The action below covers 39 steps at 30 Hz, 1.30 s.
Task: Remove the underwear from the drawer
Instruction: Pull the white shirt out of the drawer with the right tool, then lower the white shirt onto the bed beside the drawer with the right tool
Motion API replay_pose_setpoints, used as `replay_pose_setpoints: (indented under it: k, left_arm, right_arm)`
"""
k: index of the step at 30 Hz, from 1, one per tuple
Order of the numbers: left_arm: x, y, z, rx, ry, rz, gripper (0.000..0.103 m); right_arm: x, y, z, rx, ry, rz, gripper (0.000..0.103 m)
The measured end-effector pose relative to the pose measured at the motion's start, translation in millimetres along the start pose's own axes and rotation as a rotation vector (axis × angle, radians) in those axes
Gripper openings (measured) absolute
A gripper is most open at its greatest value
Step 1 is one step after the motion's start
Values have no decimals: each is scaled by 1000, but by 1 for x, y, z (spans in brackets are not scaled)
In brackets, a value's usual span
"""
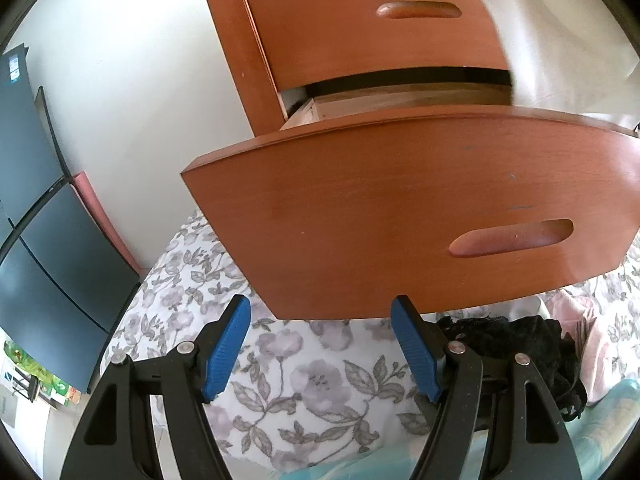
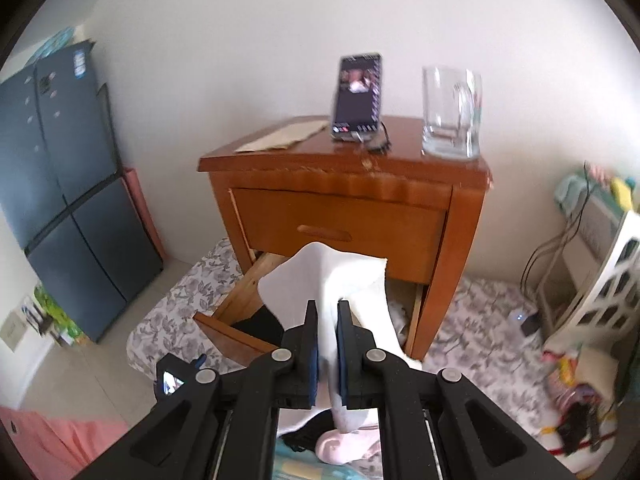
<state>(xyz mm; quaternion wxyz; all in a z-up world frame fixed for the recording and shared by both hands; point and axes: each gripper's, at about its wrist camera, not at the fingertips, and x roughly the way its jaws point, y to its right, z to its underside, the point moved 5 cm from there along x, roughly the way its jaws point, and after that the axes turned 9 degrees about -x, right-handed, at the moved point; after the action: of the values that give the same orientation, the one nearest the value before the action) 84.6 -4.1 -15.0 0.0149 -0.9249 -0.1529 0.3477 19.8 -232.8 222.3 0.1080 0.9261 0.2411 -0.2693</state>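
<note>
My left wrist camera sits low and very near the open drawer (image 1: 400, 208), looking slightly down at its front. My right one looks from higher and farther back over the nightstand (image 2: 344, 184). Both share nightstand, drawer and the fridge (image 2: 68, 184) far left.

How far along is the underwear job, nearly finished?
Partway. The lower drawer is already pulled open, and black lace underwear lies on the floral bedding. In hand: the right gripper has its jaws shut on a white garment, lifted above the drawer. Left: something dark remains inside. The left gripper is open and holds nothing.
</note>
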Motion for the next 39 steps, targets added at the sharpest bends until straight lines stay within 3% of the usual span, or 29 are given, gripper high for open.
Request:
replay_pose_setpoints:
  k: [14,19,26,39]
  left_arm:
    - [-8,0,2,12,20,-13,73]
    - [-8,-3,3,-6,11,-16,73]
    - [-9,-1,4,7,19,-16,73]
    - [-9,-2,3,8,12,-16,73]
  right_arm:
    - [-85,-30,-33,-131,171,39,7]
    - [-96,-37,-35,-157,183,41,7]
    - [-59,-54,-7,-204,69,-16,7]
    - [102,-91,87,-316,-295,-148,8]
